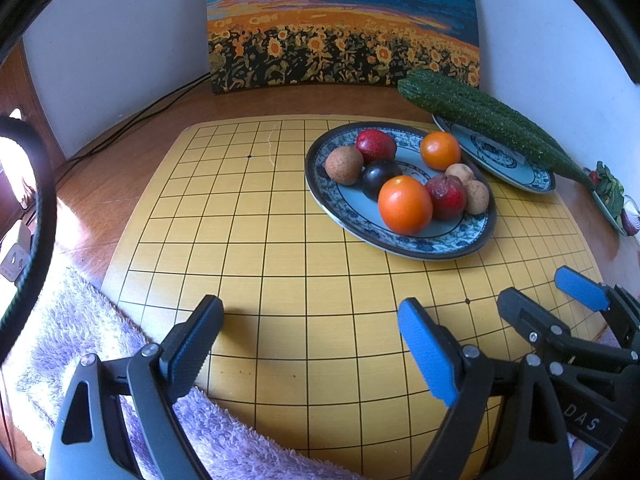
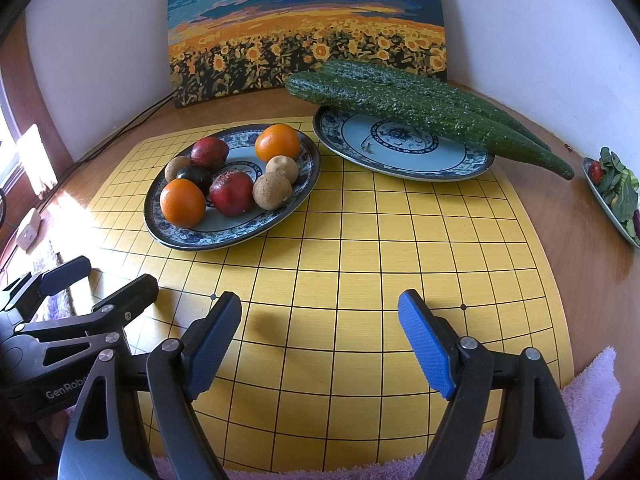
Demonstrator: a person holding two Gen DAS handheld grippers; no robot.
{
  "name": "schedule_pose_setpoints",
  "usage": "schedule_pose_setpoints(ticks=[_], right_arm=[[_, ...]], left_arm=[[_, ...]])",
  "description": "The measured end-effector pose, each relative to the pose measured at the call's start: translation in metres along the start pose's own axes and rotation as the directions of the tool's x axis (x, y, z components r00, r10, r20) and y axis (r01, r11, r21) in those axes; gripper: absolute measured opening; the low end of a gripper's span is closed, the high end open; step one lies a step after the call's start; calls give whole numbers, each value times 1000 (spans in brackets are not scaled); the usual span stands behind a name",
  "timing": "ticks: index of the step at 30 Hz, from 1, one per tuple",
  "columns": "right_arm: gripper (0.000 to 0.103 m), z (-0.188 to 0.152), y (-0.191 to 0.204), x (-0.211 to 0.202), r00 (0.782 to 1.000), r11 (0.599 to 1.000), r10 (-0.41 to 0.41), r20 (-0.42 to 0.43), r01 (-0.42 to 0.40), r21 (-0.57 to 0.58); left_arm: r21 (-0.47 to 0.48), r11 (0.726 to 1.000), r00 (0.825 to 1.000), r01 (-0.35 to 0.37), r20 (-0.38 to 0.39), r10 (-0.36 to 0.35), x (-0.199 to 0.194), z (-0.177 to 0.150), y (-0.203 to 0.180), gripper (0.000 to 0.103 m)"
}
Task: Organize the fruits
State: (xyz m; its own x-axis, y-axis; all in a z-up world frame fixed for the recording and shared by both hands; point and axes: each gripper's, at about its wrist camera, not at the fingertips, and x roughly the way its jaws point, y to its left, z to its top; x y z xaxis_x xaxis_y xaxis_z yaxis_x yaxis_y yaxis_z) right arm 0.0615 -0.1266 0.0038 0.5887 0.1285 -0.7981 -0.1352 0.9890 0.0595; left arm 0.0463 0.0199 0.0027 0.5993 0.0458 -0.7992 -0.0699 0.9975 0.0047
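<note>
A: Nearest the lens, left wrist view: left gripper [image 1: 308,344], jaws spread wide, nothing between them, low centre of the frame over the yellow gridded Go board [image 1: 280,240]. Lavender towel [image 1: 80,340] lower left, under the board's near edge.

B: And the other one?

A: Right gripper [image 2: 320,340], bottom centre of its own view, jaws likewise parted and empty, above the same board.

B: Fruit?

A: All on one blue-patterned oval plate [image 1: 400,248], right of centre in the left view, upper left in the right view. Contents: two oranges [image 1: 405,205], two red plums [image 1: 446,197], one dark plum [image 1: 380,178], three brown longans [image 1: 344,165]. Pieces crowd together, several touching.

B: Second plate?

A: Blue-patterned plate [image 2: 400,152], upper right of centre in the right view, just beside the fruit plate. Cucumbers [image 2: 420,108] lie across its far rim, tips overhanging to the right.

B: Anything further?

A: Plate of leafy greens [image 2: 616,196] at the far right edge. Sunflower-field painting [image 2: 308,28] leaning on the white wall, top centre. Black cable [image 1: 132,120] running along the wooden table, upper left
</note>
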Motion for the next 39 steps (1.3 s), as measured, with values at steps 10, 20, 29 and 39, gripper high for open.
schedule_pose_setpoints(ticks=[10, 20, 29, 39], right_arm=[[83, 0, 0, 0, 1000, 1000, 0, 1, 0, 0], [83, 0, 0, 1, 1000, 1000, 0, 1, 0, 0], [83, 0, -1, 1, 1000, 1000, -1, 0, 1, -1], [85, 0, 3, 3, 999, 999, -36, -13, 35, -34]], left_arm=[[0, 1000, 1000, 0, 0, 0, 0, 0, 0, 91], [0, 1000, 1000, 0, 0, 0, 0, 0, 0, 91], [-1, 1000, 1000, 0, 0, 0, 0, 0, 0, 91], [-21, 1000, 1000, -11, 0, 11, 1, 1, 6, 90]])
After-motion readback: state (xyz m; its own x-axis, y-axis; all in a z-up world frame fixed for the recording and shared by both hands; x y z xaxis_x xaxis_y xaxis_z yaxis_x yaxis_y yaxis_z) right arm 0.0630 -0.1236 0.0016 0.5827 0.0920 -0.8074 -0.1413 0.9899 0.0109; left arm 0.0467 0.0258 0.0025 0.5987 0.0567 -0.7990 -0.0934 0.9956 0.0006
